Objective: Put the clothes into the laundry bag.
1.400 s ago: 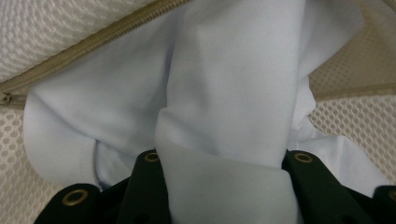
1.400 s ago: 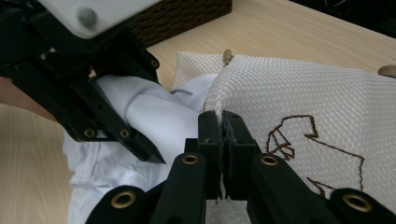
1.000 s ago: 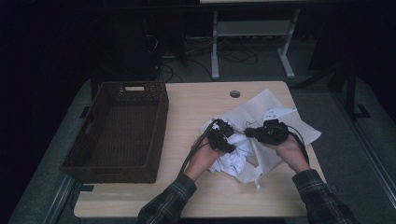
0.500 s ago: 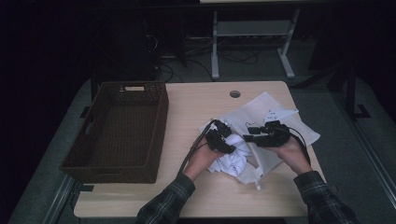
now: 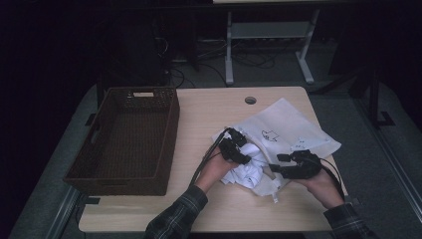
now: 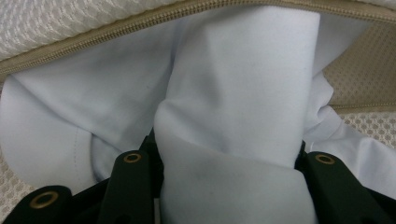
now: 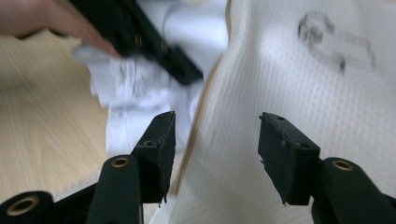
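Note:
A white mesh bag [image 5: 283, 129] with a beige zipper [image 6: 140, 28] lies on the table's right half, with a crumpled white garment [image 5: 249, 172] at its mouth. My left gripper [image 5: 239, 149] is shut on a thick fold of that garment [image 6: 233, 93], pushed into the bag's opening; its jaws have just eased slightly wider, and the cloth still bulges between them [image 6: 229, 163]. My right gripper [image 5: 275, 163] sits at the bag's near edge. Its jaws have just been opening and stand apart [image 7: 217, 140] over the mesh [image 7: 303, 74], gripping nothing. The left gripper [image 7: 154, 46] shows beyond them.
A dark brown wicker basket [image 5: 171, 124] stands empty on the left half of the wooden table [image 5: 209, 109]. A round cable hole [image 5: 250, 100] is at the back edge. Bare tabletop lies between basket and bag. Desk legs and cables stand on the floor behind.
My right gripper has let go of the bag's edge, opened, and moved toward the near right of the table. The left gripper has stayed in place on the garment.

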A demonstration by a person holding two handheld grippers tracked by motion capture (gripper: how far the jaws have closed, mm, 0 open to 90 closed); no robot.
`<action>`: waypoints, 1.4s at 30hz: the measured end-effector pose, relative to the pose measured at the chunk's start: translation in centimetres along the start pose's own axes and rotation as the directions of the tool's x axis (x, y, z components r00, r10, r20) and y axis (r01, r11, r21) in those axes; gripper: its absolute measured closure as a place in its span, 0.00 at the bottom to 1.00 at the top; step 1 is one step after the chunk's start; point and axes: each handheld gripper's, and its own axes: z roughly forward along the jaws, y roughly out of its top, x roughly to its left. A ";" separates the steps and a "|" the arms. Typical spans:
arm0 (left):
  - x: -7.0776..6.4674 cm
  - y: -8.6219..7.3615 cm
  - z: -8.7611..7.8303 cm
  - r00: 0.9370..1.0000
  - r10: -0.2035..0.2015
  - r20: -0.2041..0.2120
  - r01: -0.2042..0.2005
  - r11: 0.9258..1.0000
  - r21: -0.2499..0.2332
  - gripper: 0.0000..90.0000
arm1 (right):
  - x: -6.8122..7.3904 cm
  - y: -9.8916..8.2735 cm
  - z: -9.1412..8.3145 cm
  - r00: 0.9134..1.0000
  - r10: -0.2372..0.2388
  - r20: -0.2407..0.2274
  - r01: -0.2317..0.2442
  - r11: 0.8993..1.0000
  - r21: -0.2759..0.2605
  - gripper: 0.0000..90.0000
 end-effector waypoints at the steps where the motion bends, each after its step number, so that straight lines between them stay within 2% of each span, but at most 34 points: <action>1: 0.0 0.0 0.0 1.000 0.001 0.001 -0.001 1.000 0.000 0.59 | 0.3 -0.5 0.1 1.000 0.003 0.012 -0.003 1.000 0.006 0.51; 5: 0.1 0.0 0.0 1.000 0.003 0.006 -0.003 1.000 0.000 0.59 | 1.1 -1.6 0.4 0.999 0.002 0.035 -0.003 1.000 0.023 0.56; 9: 0.1 -0.1 -0.1 1.000 -0.001 0.013 0.001 1.000 -0.007 0.58 | 1.3 -1.7 0.9 0.999 -0.007 0.046 0.005 0.999 0.038 0.67; 12: 0.2 -0.2 -0.5 0.999 0.001 0.037 -0.001 1.000 -0.007 0.52 | 1.3 -1.7 1.3 0.999 -0.026 0.035 0.024 0.998 0.049 0.85; 15: 0.0 -0.5 -1.7 0.999 0.002 0.053 -0.001 1.000 -0.031 0.43 | 1.4 -1.7 1.2 0.999 -0.032 0.031 0.030 0.998 0.055 0.93; 24: -1.7 -2.2 -6.6 0.999 0.040 0.026 -0.037 0.995 -0.094 0.31 | 1.3 -1.6 1.2 0.998 -0.067 0.020 0.065 0.996 0.062 0.94; 32: -3.8 -4.3 -9.5 0.997 0.055 0.051 -0.048 0.991 -0.125 0.31 | 1.2 -1.6 1.1 0.998 -0.065 0.009 0.064 0.996 0.061 0.94; 36: -5.2 -5.1 -9.4 0.993 0.069 0.094 -0.057 0.990 -0.130 0.31 | 1.2 -1.6 1.1 0.998 -0.067 0.008 0.067 0.996 0.062 0.94; 42: -6.3 -5.9 -7.2 0.988 0.079 0.135 -0.064 0.992 -0.112 0.31 | 1.1 -1.6 1.1 0.997 -0.074 0.001 0.074 0.995 0.065 0.94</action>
